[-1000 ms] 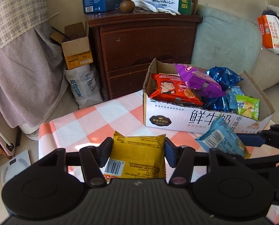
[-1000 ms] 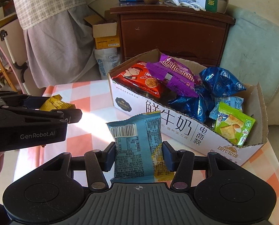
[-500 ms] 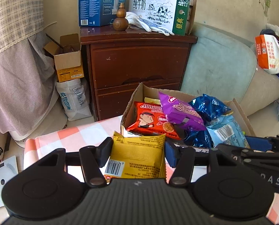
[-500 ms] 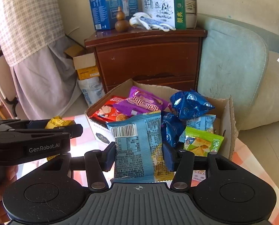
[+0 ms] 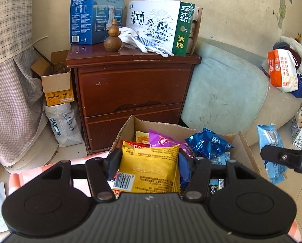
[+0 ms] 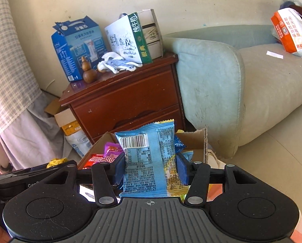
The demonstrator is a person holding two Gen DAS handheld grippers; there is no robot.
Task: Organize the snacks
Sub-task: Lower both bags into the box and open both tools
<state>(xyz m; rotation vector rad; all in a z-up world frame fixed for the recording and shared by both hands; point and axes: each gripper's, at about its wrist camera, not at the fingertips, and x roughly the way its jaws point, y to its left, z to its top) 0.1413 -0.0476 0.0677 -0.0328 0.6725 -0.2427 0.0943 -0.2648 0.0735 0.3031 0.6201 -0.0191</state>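
My left gripper (image 5: 148, 163) is shut on a yellow snack packet (image 5: 149, 168), held up over the near edge of the open cardboard box (image 5: 243, 141). Red, purple (image 5: 161, 140) and blue (image 5: 208, 143) packets lie inside the box. In the right wrist view my right gripper (image 6: 150, 169) is shut on a light blue snack packet (image 6: 149, 160), raised above the same box (image 6: 203, 141). That blue packet (image 5: 270, 151) and a finger of the right gripper show at the right of the left wrist view. The left gripper (image 6: 19, 179) sits at the lower left of the right wrist view.
A dark wooden nightstand (image 5: 130, 89) stands behind the box, carrying milk cartons, gloves and a wooden gourd. A pale green sofa (image 6: 242, 85) fills the right. Cardboard boxes and a white bag (image 5: 61, 121) sit on the floor at left. The checked tablecloth (image 5: 29, 174) shows below.
Both grippers rose and moved forward towards the box with their packets still held. The right gripper rolled, so its view tilts, and the box now lies low under both.
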